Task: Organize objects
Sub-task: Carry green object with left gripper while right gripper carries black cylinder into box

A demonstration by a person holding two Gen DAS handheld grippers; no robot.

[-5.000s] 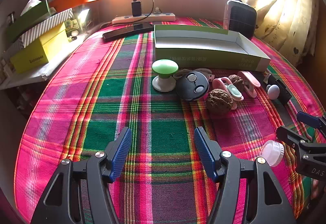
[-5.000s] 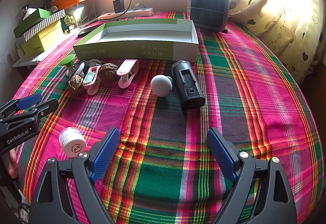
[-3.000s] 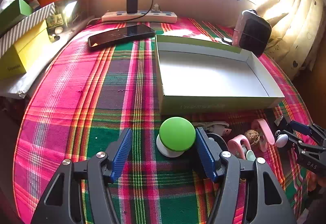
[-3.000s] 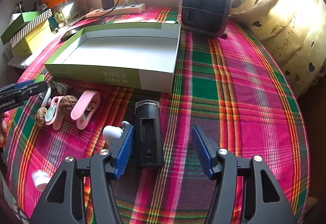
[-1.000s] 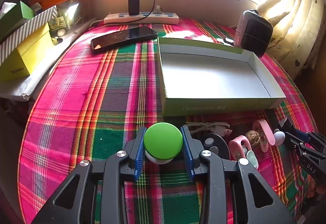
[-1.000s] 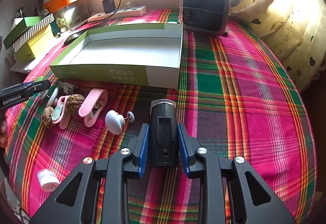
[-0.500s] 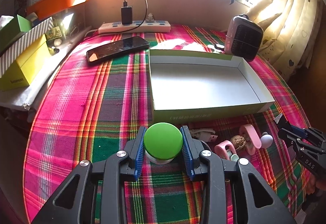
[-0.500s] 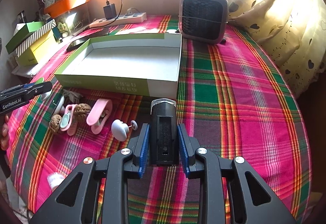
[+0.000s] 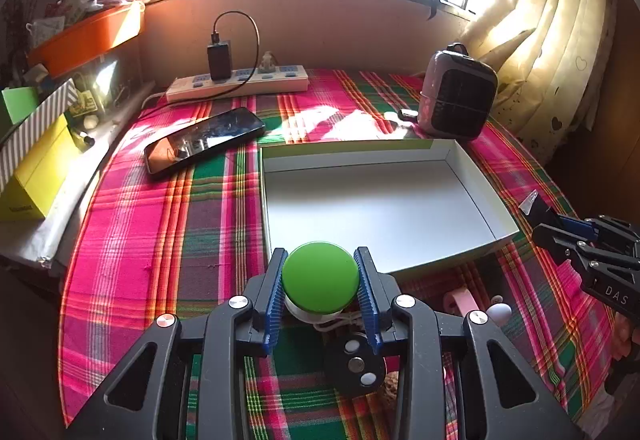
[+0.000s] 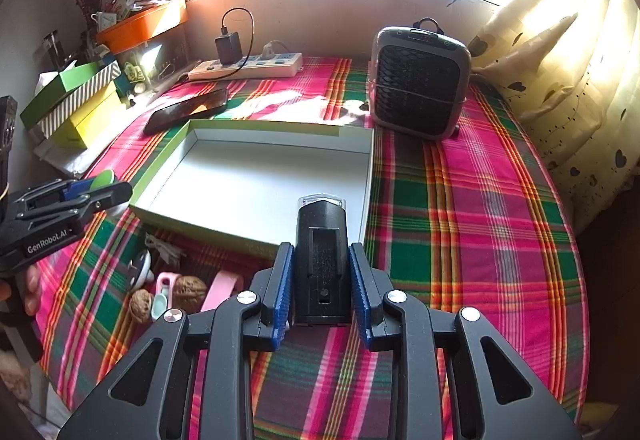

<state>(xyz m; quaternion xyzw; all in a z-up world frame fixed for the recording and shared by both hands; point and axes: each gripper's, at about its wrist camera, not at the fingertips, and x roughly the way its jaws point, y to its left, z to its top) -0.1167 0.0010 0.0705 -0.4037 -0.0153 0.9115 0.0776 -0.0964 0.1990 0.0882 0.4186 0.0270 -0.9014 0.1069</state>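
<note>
Left gripper [image 9: 320, 290] is clamping the green-capped white object [image 9: 320, 277], blue pads pressing both sides of the cap. It is sitting at 6 o'clock in the left wrist view, over the near wall of the shallow green box [image 9: 496, 195], clear of the cloth as far as the view shows. Right gripper [image 10: 320, 286] is clamping the black block [image 10: 322, 260] the same way, pads on its long sides, clear end pointing to 12 o'clock, overlapping the box's near right corner in that view.

The box interior is showing plain white, nothing lying in it. It is resting on the plaid tablecloth [image 10: 480, 220].

Loose items are lying on the cloth just outside the box's near wall (partly hidden behind the fingers):
- black round disc [image 9: 354, 364] with small buttons, at 6 o'clock below the green cap
- white cable [image 9: 340, 322] just above it
- pink clip [image 10: 224, 290], two walnuts [image 10: 188, 292] and a pink-and-mint piece [image 10: 162, 298] at 8 o'clock in the right wrist view
- small white knob [image 9: 500, 312] at 4 o'clock in the left view

Beyond the box: phone [image 9: 204, 145] at 10 o'clock, power strip [image 9: 240, 83] with a plugged charger at 11, small grey heater [image 10: 418, 87] at 1. Yellow and striped boxes [image 10: 76, 107] are stacking at the 9 o'clock edge. Curtain [image 10: 560, 59] is hanging at 2 o'clock.
</note>
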